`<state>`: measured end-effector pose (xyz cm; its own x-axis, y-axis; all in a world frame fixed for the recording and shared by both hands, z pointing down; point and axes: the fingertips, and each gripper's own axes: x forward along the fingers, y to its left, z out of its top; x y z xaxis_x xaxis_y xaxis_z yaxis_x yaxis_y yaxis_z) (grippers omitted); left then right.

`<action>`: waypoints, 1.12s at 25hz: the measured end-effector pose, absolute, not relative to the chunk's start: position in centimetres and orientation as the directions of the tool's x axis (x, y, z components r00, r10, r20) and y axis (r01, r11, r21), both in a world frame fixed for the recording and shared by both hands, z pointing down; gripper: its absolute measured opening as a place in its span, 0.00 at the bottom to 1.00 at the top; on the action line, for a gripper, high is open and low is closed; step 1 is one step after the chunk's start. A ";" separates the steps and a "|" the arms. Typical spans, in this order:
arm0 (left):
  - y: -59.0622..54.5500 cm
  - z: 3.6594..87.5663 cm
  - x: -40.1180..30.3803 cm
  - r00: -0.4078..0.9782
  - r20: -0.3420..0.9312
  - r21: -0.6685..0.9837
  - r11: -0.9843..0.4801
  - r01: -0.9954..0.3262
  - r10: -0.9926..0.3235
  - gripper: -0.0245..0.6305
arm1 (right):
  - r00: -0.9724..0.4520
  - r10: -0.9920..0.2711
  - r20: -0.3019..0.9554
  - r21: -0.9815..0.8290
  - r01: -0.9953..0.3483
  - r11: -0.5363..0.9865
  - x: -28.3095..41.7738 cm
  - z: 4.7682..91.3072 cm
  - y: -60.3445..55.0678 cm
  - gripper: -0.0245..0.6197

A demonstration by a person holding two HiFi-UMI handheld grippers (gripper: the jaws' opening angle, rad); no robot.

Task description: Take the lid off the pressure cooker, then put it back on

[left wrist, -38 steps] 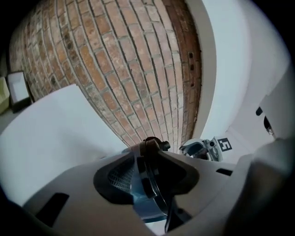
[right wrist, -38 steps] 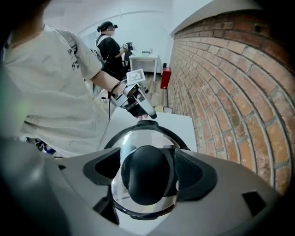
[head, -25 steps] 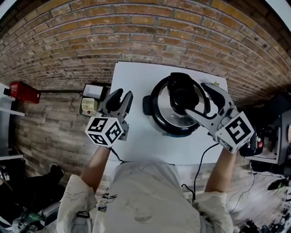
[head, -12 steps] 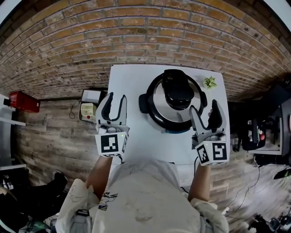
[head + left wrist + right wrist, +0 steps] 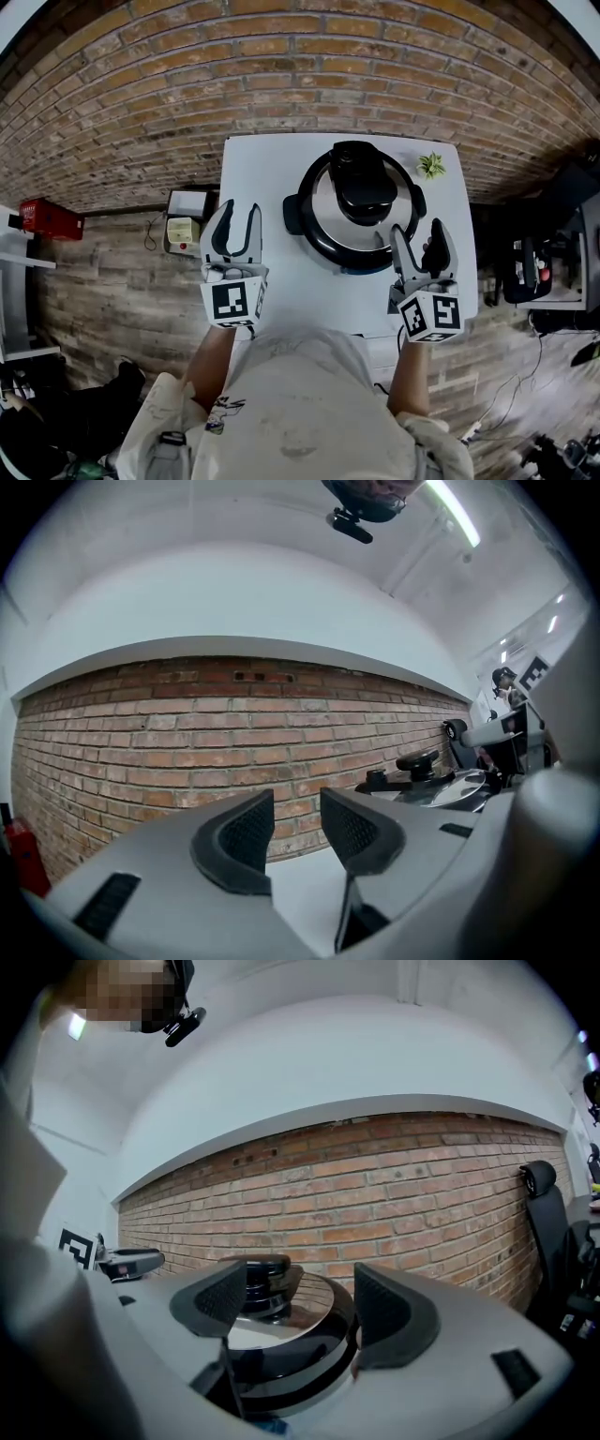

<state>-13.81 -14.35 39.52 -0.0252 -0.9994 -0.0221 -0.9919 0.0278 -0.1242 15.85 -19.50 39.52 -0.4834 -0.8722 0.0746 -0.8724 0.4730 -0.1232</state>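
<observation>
The pressure cooker (image 5: pixel 323 242) sits at frame centre on the white table (image 5: pixel 262 169), its lid (image 5: pixel 363 178) on. The left gripper (image 5: pixel 234 220) and the right gripper (image 5: pixel 419 236) flank it, jaws apart, holding nothing.

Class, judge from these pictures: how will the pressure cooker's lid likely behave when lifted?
The lid looks like polished metal, so it is probably stiff and fairly heavy, and its shiny dome would likely be slippery. The bulky black handle on top seems the safer hold. Gripped off-centre, it may tilt.

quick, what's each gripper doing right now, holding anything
Left gripper: open, empty.
Right gripper: open, empty, beside the pressure cooker but not on it.
</observation>
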 end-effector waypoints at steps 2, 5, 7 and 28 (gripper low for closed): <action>-14.4 39.5 -13.7 -0.023 -0.022 -0.126 0.026 -0.992 -0.999 0.30 | -0.476 -0.877 0.074 -0.120 -0.877 0.466 16.0 39.5 -19.6 0.61; -14.4 39.6 -13.7 -0.022 -0.017 -0.126 0.024 -0.992 -1.000 0.29 | -0.470 -0.880 0.072 -0.117 -0.880 0.460 16.2 39.4 -19.9 0.61; -14.4 39.7 -13.8 -0.022 -0.015 -0.122 0.024 -0.992 -1.000 0.28 | -0.468 -0.881 0.076 -0.102 -0.882 0.460 16.2 39.4 -19.9 0.58; -14.5 40.2 -13.2 0.019 0.001 -0.089 -0.019 -0.996 -1.000 0.06 | -0.383 -0.919 0.097 -0.011 -0.923 0.384 17.1 39.8 -19.9 0.06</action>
<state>-13.21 -14.47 40.24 0.0186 -0.9998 0.0014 -0.9958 -0.0187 -0.0894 17.10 -19.91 39.81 -0.3834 -0.9185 0.0965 -0.9232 0.3842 -0.0107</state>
